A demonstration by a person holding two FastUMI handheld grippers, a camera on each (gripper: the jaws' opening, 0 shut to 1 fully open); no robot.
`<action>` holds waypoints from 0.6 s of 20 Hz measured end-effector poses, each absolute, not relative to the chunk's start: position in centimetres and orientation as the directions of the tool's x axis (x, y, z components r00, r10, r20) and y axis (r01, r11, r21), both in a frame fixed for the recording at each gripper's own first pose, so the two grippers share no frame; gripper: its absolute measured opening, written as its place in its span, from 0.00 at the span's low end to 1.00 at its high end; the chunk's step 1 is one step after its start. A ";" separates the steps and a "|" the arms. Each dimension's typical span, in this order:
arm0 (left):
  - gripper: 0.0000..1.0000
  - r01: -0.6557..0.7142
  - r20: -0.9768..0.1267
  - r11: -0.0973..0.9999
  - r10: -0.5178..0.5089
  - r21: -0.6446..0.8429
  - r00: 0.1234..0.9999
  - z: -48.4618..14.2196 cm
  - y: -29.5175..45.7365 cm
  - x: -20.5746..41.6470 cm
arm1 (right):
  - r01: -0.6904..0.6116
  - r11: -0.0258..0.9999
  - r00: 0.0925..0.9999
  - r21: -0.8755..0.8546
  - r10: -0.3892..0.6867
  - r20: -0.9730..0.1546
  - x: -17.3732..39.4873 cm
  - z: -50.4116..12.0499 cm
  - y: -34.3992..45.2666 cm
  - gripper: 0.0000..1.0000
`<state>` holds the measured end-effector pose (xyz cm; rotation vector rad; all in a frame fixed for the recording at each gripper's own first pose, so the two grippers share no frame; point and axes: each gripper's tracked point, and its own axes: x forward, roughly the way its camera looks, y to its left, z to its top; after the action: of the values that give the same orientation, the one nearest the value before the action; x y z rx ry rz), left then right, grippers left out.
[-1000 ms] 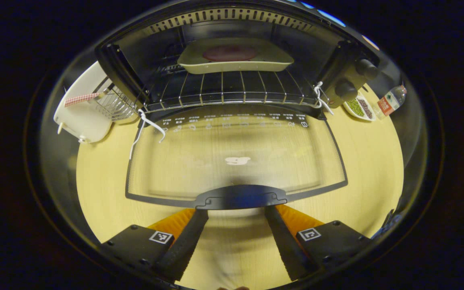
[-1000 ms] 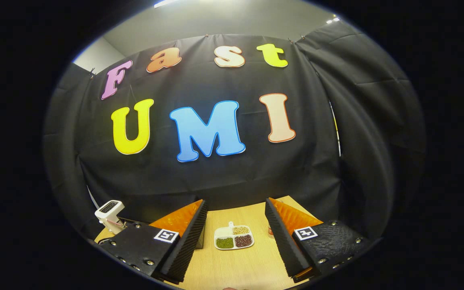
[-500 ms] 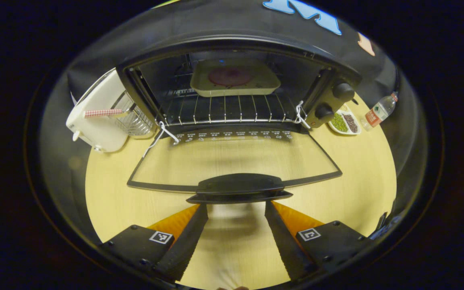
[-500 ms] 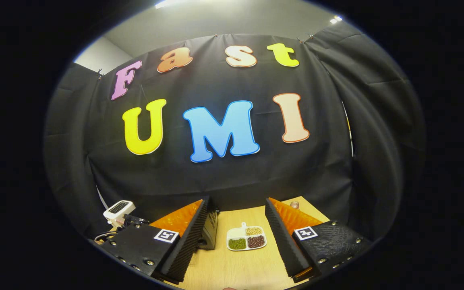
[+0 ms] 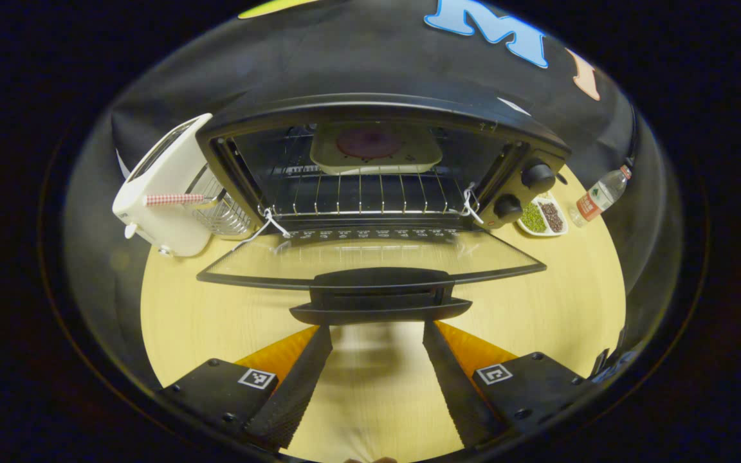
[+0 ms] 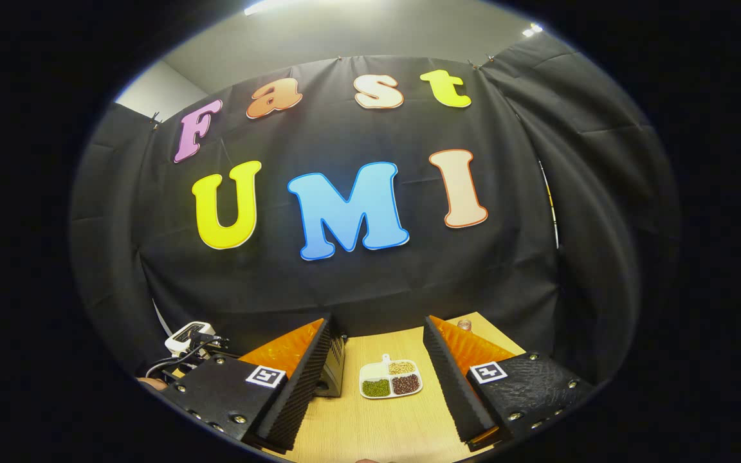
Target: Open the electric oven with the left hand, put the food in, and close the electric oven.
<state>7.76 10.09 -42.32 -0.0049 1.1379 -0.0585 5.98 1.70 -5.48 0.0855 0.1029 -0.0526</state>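
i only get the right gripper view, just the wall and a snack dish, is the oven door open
Observer: Yes. In the left gripper view the oven door is folded down flat.
Operator: anything inside yet
Observer: A pale tray holding a dark round food item sits on the wire rack.
Operator: so is it being closed
Observer: Not clamped. The left claw is open, its tips right by the door handle.
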 end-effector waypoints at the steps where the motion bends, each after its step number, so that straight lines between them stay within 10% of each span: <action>1: 0.97 0.046 -0.905 0.998 -0.048 -0.032 0.422 -42.3 10.1 7.9 | 0.062 0.994 0.993 0.085 -0.053 -0.104 5.9 -5.4 1.5 0.89; 12: 0.97 0.034 -0.859 0.999 -0.028 -0.013 0.512 -39.7 10.1 10.9 | 0.068 0.995 0.991 0.077 -0.058 -0.117 5.3 -5.8 1.3 0.89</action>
<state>10.93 10.09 -39.67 0.0059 1.0329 -0.0372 5.31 1.33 -5.82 0.0805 0.1151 -0.0632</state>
